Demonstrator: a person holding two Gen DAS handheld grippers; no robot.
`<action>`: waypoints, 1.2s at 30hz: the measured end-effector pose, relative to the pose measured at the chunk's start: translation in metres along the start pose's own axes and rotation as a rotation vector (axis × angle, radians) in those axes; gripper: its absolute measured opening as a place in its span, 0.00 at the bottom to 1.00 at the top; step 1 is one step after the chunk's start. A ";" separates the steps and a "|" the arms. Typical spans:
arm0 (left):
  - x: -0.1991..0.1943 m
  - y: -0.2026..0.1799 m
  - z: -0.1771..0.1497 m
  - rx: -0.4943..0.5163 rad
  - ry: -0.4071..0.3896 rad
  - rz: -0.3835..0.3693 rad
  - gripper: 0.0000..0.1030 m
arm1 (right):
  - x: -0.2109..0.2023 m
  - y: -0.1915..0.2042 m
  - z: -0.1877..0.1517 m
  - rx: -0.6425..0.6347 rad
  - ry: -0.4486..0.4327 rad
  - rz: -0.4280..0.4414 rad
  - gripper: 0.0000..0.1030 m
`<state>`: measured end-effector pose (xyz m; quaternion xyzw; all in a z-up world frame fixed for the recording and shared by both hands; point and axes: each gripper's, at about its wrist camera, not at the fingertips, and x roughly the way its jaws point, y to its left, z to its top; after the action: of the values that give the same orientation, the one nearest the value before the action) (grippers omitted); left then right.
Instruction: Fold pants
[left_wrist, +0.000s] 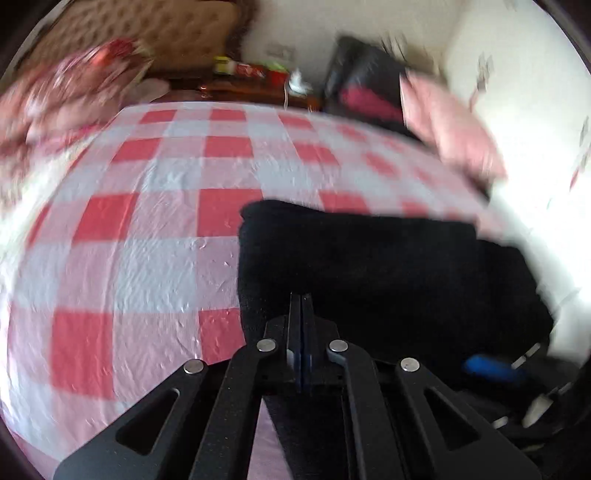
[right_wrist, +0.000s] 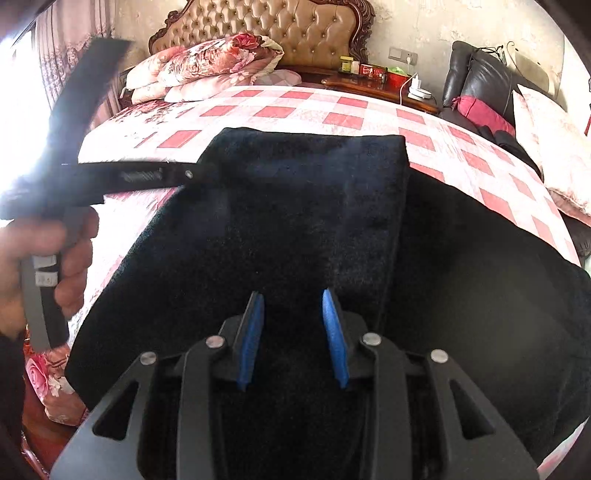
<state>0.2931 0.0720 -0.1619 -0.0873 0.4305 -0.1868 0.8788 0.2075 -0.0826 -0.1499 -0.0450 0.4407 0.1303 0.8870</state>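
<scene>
Lying partly folded on the checked bedspread, the black pants seem to need further folds; the left gripper is pressed together, the right gripper gapes above them.

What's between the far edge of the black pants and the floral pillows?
Only bare red-and-white checkered bedspread separates the black fleece pants from the floral pillows, per the right wrist view.

Left gripper fingers pressed together; right gripper fingers spread apart.
</scene>
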 end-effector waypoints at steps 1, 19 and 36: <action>-0.009 0.002 -0.002 -0.038 -0.025 0.005 0.05 | -0.001 -0.001 0.000 0.008 0.000 0.010 0.33; -0.094 -0.199 -0.194 0.695 -0.215 0.033 0.49 | 0.029 -0.146 0.078 0.361 0.086 0.433 0.67; -0.057 -0.237 -0.218 1.014 -0.189 0.371 0.39 | 0.073 -0.134 0.098 0.318 0.135 0.404 0.41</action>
<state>0.0293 -0.1201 -0.1801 0.4080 0.2137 -0.2042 0.8638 0.3614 -0.1780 -0.1535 0.1753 0.5140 0.2306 0.8074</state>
